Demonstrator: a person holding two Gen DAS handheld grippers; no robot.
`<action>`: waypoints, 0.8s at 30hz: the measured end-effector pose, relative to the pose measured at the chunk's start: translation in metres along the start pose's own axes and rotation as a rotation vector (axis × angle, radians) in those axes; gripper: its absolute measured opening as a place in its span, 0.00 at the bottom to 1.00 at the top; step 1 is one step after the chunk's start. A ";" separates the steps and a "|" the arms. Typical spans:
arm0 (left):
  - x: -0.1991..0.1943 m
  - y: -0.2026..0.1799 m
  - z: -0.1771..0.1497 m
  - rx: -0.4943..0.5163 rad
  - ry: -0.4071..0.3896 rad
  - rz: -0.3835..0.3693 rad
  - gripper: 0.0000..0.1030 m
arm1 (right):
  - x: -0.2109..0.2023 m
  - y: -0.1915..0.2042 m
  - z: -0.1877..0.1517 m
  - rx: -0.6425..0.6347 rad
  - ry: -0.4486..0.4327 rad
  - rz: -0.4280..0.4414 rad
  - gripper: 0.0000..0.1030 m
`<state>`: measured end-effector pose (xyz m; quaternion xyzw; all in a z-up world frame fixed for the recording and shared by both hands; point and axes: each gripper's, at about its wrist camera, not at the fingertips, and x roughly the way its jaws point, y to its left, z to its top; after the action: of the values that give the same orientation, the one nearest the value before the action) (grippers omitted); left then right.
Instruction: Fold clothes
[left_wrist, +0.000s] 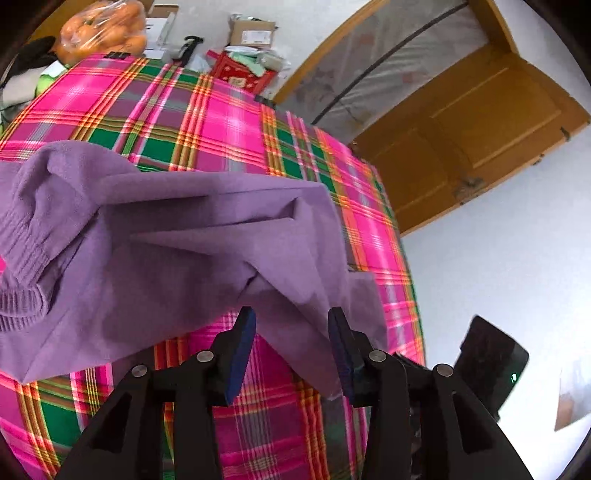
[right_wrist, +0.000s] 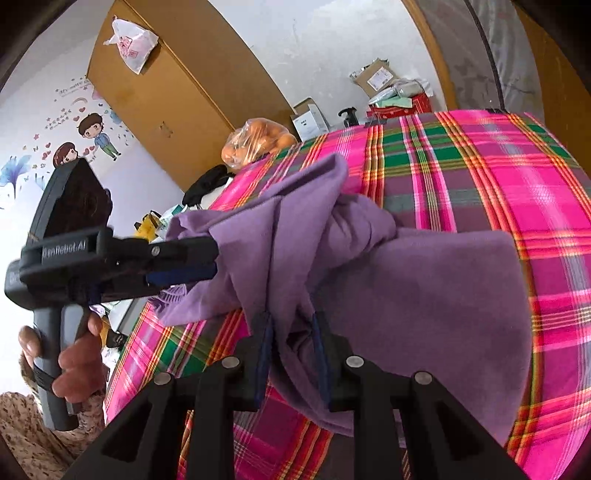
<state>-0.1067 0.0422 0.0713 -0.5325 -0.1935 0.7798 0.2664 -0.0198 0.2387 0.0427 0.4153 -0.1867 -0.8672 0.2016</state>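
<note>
The soft purple fleece garment with ribbed cuffs (left_wrist: 177, 236) is off the table for most of its width, stretched between your two tools above the pink-and-green plaid tablecloth (left_wrist: 207, 110). In the left wrist view its ribbed cuffs bunch at nine o'clock and a loose corner drops toward five o'clock.

Your right gripper (right_wrist: 291, 354) pinches a gathered fold of the fleece between its pads. In the right wrist view your left gripper (right_wrist: 207, 264), at nine o'clock, has its jaws nearly together on the garment's edge; its own camera shows cloth lying against only one pad, so I judge it as gripping from the right wrist view.

The garment is creased and bunched, with no neat flat fold showing. This would fit either spreading it out or carrying one half over the other.

A clear bag of oranges (left_wrist: 103, 29) and cardboard boxes (left_wrist: 251, 31) crowd the far edge at twelve o'clock.
</note>
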 end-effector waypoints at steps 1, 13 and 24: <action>0.001 0.000 0.001 -0.008 -0.003 -0.002 0.41 | 0.003 0.000 -0.002 0.001 0.011 0.006 0.21; 0.016 0.012 0.008 -0.123 0.007 -0.012 0.39 | 0.001 0.016 -0.002 -0.142 -0.034 -0.092 0.06; 0.025 0.025 0.007 -0.226 0.028 -0.107 0.33 | 0.005 0.021 -0.005 -0.174 -0.023 -0.097 0.04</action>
<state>-0.1254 0.0381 0.0407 -0.5589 -0.3043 0.7302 0.2486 -0.0145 0.2177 0.0474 0.3950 -0.0928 -0.8935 0.1924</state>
